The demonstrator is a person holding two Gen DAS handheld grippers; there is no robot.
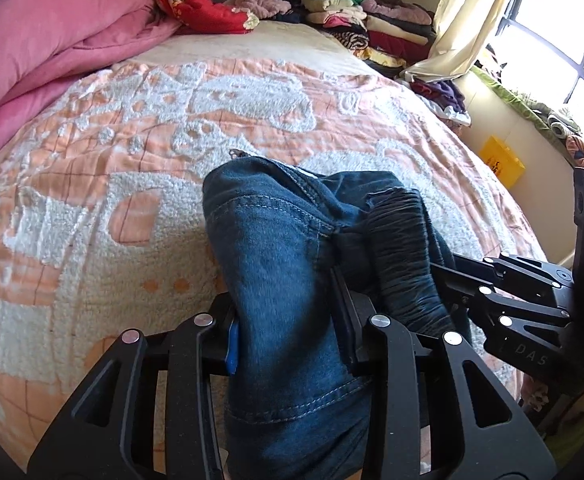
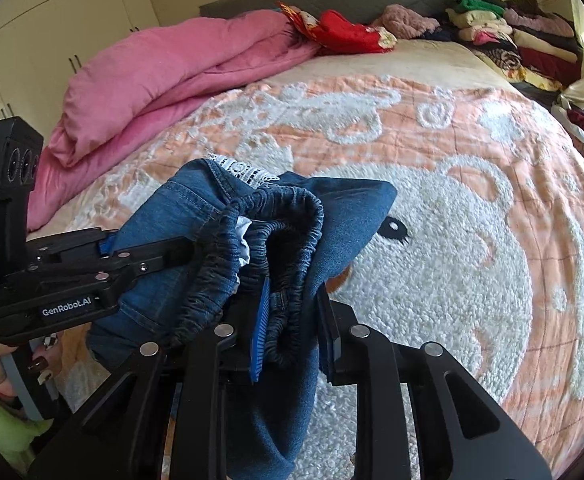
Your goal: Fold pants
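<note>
The pants are dark blue jeans [image 1: 276, 240] with an elastic waistband and white lace trim, held bunched above the bed. My left gripper [image 1: 292, 340] is shut on the jeans, denim filling the gap between its fingers. My right gripper [image 2: 292, 328] is shut on the gathered waistband [image 2: 288, 216] of the jeans [image 2: 343, 216]. The right gripper shows in the left wrist view [image 1: 443, 268] at the right, clamped on the waistband. The left gripper shows in the right wrist view [image 2: 180, 252] at the left, clamped on the denim. The two grippers are close together.
The bed [image 1: 92, 200] has a peach and white textured cover. A pink duvet [image 1: 44, 48] lies bunched at the far left. Stacks of folded clothes [image 1: 363, 20] sit at the head of the bed. A window and curtain [image 1: 463, 20] are at the right.
</note>
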